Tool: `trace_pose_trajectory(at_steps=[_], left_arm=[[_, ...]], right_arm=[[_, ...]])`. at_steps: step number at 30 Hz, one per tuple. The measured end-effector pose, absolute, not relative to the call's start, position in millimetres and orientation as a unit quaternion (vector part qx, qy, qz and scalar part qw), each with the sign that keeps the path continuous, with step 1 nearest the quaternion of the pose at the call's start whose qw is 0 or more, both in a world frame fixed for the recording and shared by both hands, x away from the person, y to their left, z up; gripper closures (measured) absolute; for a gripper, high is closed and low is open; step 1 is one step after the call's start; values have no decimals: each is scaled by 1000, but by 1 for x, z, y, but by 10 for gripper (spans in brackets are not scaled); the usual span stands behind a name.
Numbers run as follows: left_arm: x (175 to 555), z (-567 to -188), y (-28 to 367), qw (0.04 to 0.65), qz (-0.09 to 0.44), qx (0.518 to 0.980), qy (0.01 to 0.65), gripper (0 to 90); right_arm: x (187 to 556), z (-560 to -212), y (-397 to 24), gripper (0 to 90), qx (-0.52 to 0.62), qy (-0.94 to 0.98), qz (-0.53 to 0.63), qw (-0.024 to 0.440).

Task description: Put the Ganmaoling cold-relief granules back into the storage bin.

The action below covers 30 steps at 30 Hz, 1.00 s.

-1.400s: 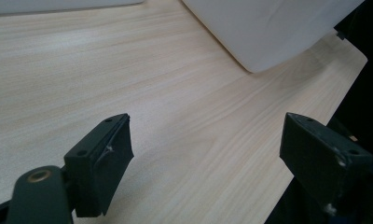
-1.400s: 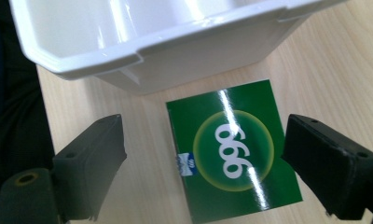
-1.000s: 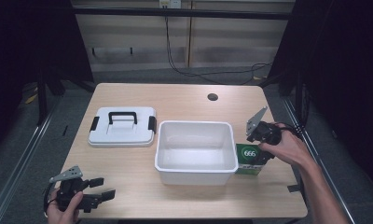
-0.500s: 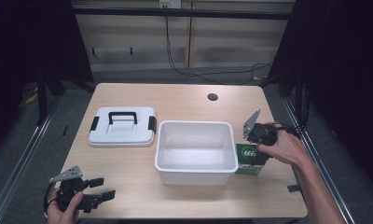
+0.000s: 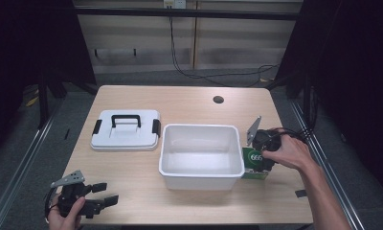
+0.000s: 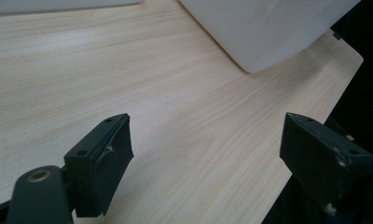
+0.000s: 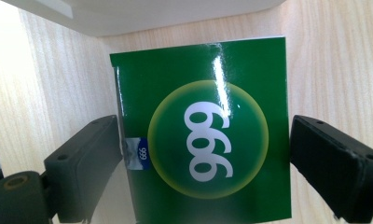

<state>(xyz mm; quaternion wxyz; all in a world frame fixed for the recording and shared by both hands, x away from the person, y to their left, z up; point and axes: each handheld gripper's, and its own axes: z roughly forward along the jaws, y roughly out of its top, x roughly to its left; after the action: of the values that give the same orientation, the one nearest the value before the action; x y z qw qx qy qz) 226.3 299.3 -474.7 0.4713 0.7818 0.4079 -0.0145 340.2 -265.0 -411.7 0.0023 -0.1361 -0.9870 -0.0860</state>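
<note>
While the right gripper (image 7: 203,154) straddles the glossy green square box (image 7: 208,135) with jaws apart, that box lies on the pale wooden counter (image 5: 189,105) tight against the white plastic tub (image 5: 200,155). The left gripper (image 5: 101,200) rests open, well away, near the counter's front edge. A white lid with a black handle (image 5: 125,129) lies beside the tub.

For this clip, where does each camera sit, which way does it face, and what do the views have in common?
High view: above the person's side, facing forward and down on the table; both forearms, left gripper and right gripper show.
Left gripper view: rides the left gripper, looking over bare tabletop toward the white bin; jaws wide apart.
Right gripper view: rides the right gripper, looking down on the green box between its jaws.
Shared: high and right gripper views both show the green box beside the bin.
</note>
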Motion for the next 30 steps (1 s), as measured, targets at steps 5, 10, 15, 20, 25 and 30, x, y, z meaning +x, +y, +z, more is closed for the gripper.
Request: trace_pose_trajectory(at_steps=[5, 10, 15, 20, 25, 30], left_arm=[[226, -475, 299, 472, -14, 782, 407, 168], [226, -475, 300, 471, -13, 782, 408, 168], [226, -475, 300, 472, -14, 781, 408, 169], [226, -475, 300, 472, -13, 781, 408, 168], [226, -475, 300, 472, -14, 782, 408, 168], [226, -474, 300, 472, -13, 781, 408, 168]], right_arm=[[339, -415, -261, 105, -120, -991, -67, -1], [339, -420, -259, 115, -98, -993, -58, -2], [338, -420, -259, 137, -101, -993, -55, -4], [337, -419, -260, 150, -101, -993, -56, -7], [335, -417, -262, 153, -108, -992, -60, -8], [333, -411, -268, 155, -116, -990, -78, -12]])
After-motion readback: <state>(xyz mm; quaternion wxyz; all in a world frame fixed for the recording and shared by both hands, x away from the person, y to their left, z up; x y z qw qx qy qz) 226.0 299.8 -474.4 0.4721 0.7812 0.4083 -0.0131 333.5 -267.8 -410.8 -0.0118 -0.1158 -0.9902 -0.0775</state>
